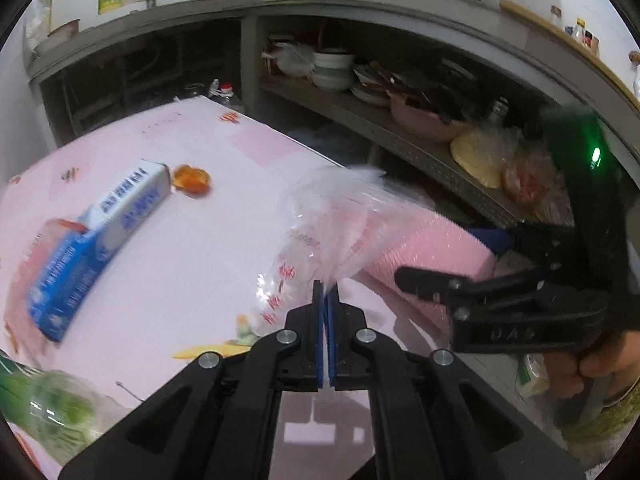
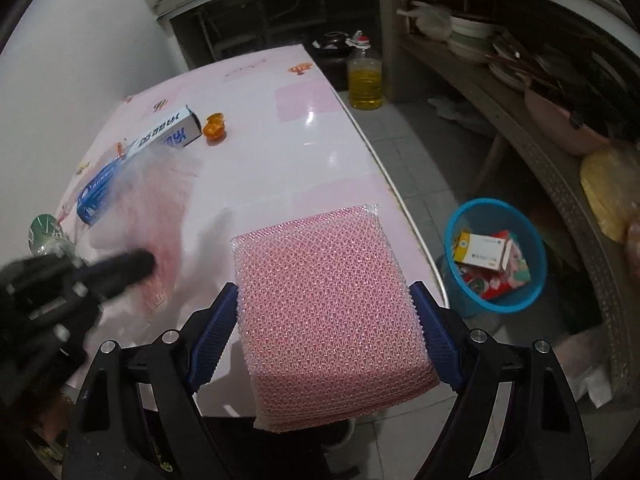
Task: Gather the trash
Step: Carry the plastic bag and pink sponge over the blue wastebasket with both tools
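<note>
Both grippers had trash in them over the pink table

The left gripper (image 1: 327, 300) was clamped tight on a clear plastic bag (image 1: 328, 216), jaws fully together, bag hanging above the table (image 1: 192, 264). The right gripper (image 2: 332, 344) had its jaws spread wide with a pink scrub pad (image 2: 328, 312) squeezed between the blue pads (image 2: 436, 344), near the table's edge. A blue box (image 1: 96, 240) and an orange wrapper (image 1: 191, 179) lay further back on the table. On the floor sat a blue bin (image 2: 496, 256) with cartons inside.
</note>
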`<act>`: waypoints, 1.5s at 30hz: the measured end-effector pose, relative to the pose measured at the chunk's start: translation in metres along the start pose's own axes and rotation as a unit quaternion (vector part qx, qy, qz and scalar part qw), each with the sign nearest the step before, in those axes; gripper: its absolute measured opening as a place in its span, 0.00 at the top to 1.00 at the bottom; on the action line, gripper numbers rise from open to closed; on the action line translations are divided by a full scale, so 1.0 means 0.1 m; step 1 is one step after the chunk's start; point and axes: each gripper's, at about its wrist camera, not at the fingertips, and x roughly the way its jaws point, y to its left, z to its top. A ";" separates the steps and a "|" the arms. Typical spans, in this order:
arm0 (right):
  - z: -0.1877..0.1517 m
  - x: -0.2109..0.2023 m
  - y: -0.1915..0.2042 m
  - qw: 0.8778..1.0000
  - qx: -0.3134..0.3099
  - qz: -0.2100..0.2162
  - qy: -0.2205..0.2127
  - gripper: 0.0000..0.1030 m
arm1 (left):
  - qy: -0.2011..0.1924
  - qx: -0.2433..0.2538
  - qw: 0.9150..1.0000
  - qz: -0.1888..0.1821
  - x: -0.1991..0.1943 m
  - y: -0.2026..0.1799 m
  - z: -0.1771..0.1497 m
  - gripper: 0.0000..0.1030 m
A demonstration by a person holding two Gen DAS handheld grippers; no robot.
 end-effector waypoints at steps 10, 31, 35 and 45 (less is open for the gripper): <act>-0.01 -0.02 -0.02 1.000 0.007 0.011 -0.009 0.24 | -0.001 0.011 0.999 0.031 0.11 -0.07 -0.06 0.99; -0.18 -0.71 -1.94 0.953 0.275 -0.016 -0.124 0.25 | -0.027 0.042 0.994 -0.094 0.23 -0.65 1.27 0.99; -0.36 -0.44 -2.37 0.935 0.341 0.001 -0.102 0.25 | 0.047 0.044 0.988 -0.138 0.81 -0.99 1.62 0.99; -0.48 0.65 -3.06 0.902 0.431 0.015 -0.025 0.25 | 0.222 0.053 0.968 -0.106 2.58 -1.66 1.88 0.99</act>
